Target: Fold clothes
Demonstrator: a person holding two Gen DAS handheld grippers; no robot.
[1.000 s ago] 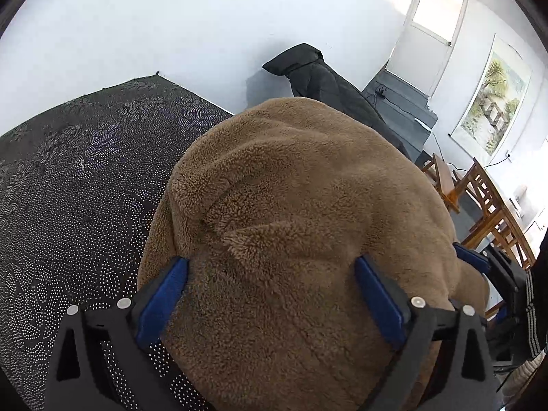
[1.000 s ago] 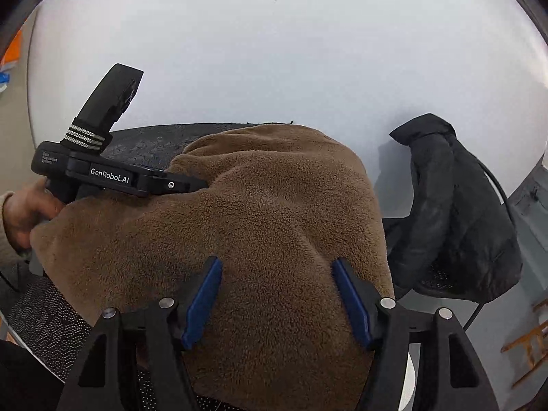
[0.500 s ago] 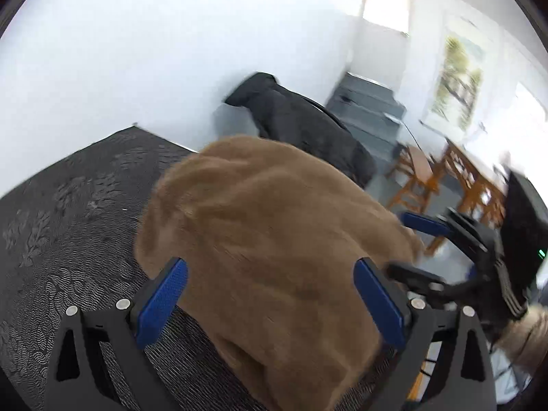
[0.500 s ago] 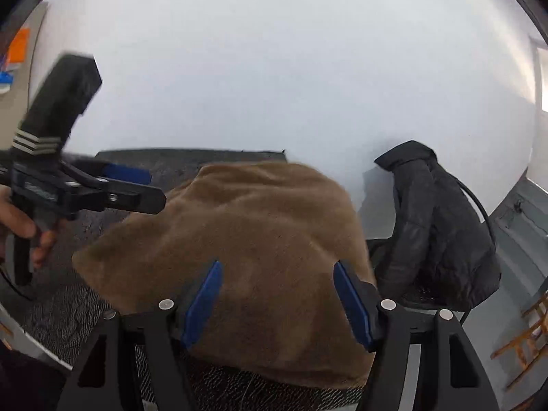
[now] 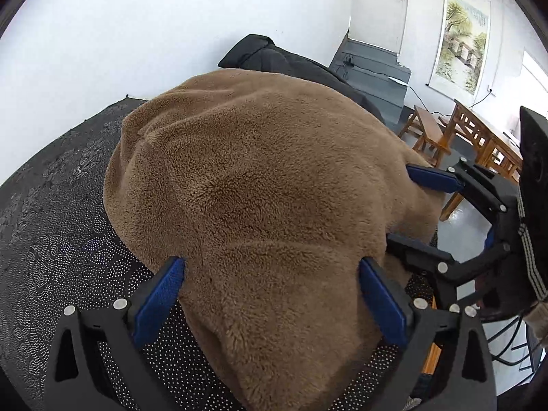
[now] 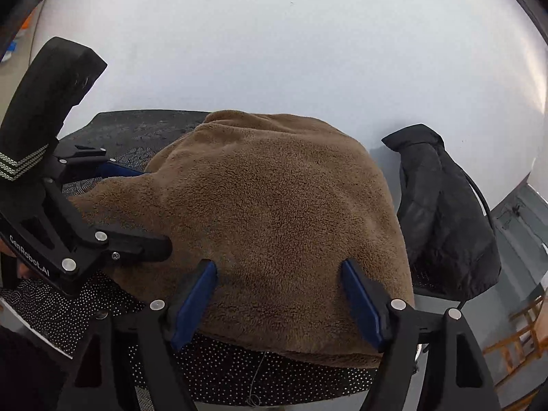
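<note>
Brown fleece (image 5: 260, 185) lies in a folded heap on the dark dotted cloth (image 5: 51, 233) covering the table, against the table's right edge and its near right corner. In the right wrist view the fleece (image 6: 274, 219) runs its long axis from near to far, the far end rounded and pointing at the white wall (image 6: 291, 51), the near hem straight along the table edge. Left gripper (image 5: 270, 294) has its jaws spread wide, blue pads (image 5: 157, 301) at either side of the near end of the heap; nothing pinched between them. Right gripper (image 6: 279, 301) likewise spread wide, its pads (image 6: 359, 304) resting on or just above the near part of the fleece; contact cannot be told. Each gripper shows in the other's view: the right one (image 5: 411, 205) at the fleece's right side, the left one (image 6: 137, 212) at its left side, fingers (image 6: 144, 248) against the pile. Black jacket (image 6: 445, 212) hangs over a chair just right of the table. Wooden stool (image 5: 428, 130) and a scroll painting (image 5: 462, 41) far right.
</note>
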